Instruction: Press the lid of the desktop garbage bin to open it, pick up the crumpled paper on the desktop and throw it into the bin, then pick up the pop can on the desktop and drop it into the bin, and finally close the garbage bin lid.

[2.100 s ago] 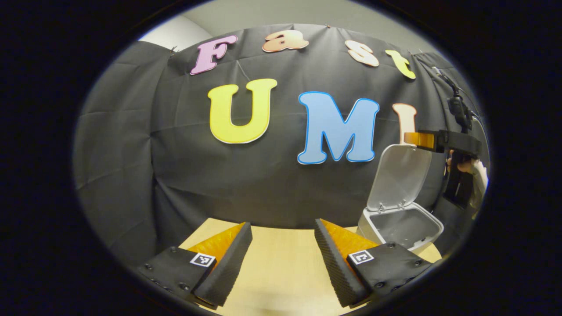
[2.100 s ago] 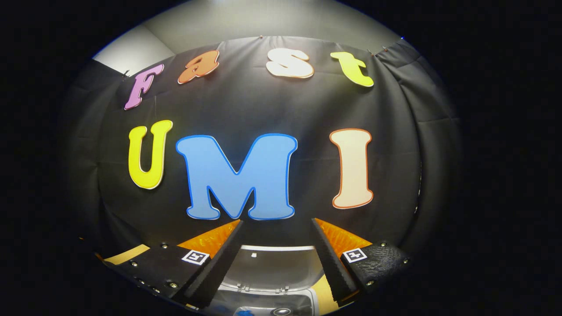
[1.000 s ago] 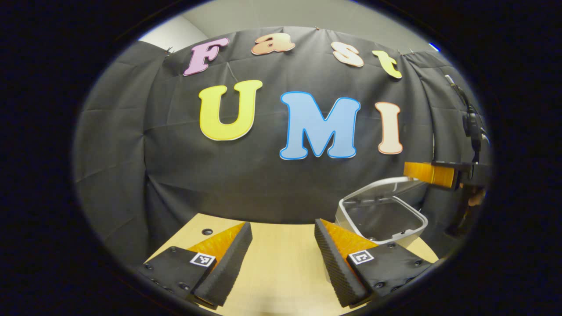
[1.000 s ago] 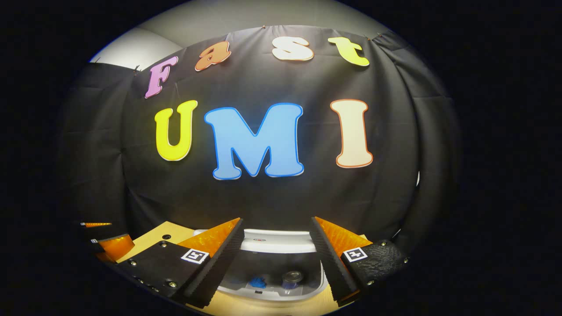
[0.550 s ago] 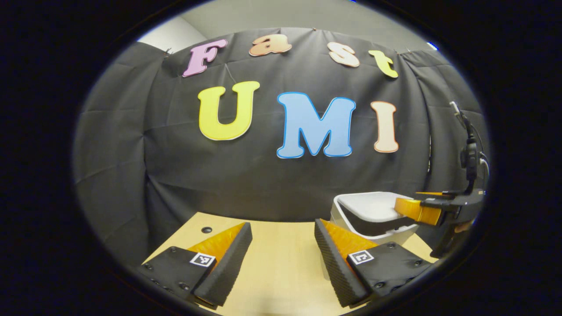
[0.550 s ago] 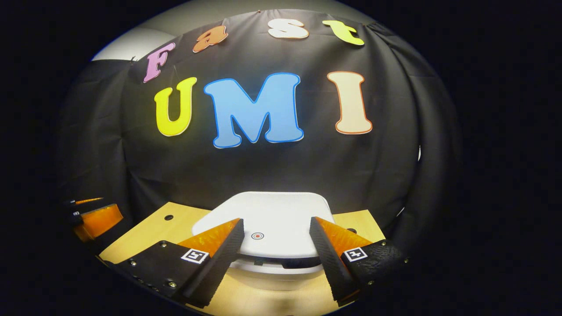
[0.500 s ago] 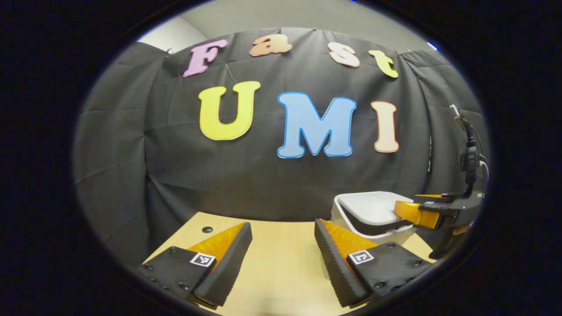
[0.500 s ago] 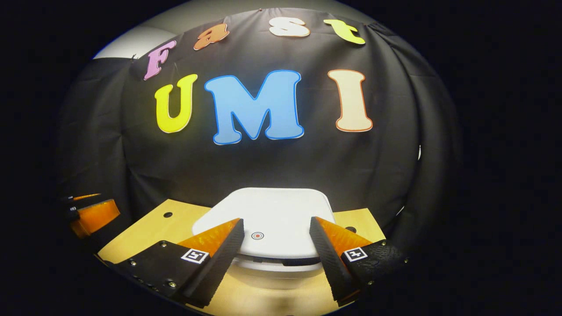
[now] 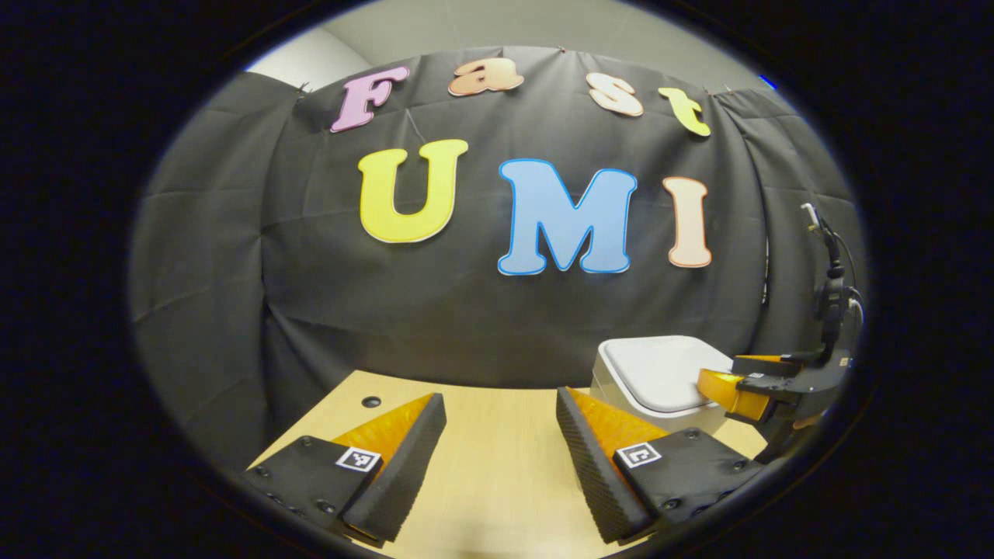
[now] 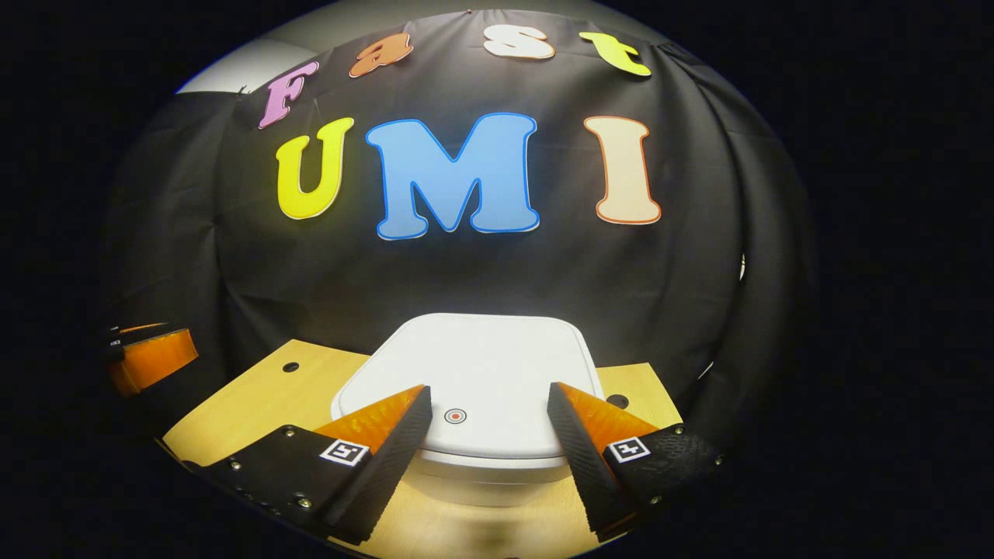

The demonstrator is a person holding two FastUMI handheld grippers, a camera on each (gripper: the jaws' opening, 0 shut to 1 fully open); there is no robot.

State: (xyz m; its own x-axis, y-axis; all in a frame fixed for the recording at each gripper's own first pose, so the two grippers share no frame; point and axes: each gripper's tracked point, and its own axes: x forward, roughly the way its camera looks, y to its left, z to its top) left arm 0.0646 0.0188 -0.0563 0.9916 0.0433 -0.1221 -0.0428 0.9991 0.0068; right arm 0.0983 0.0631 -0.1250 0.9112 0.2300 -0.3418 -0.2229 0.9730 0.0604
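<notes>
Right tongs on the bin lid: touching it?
Cannot tell. In the right gripper view the open right tongs overlap the closed lid; in the left gripper view they meet its near edge, yet neither view shows contact or a gap.

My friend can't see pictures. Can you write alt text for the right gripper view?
A white desktop garbage bin with its lid shut sits on a wooden table. The open right gripper hovers at its front edge, before a black cloth wall.
</notes>
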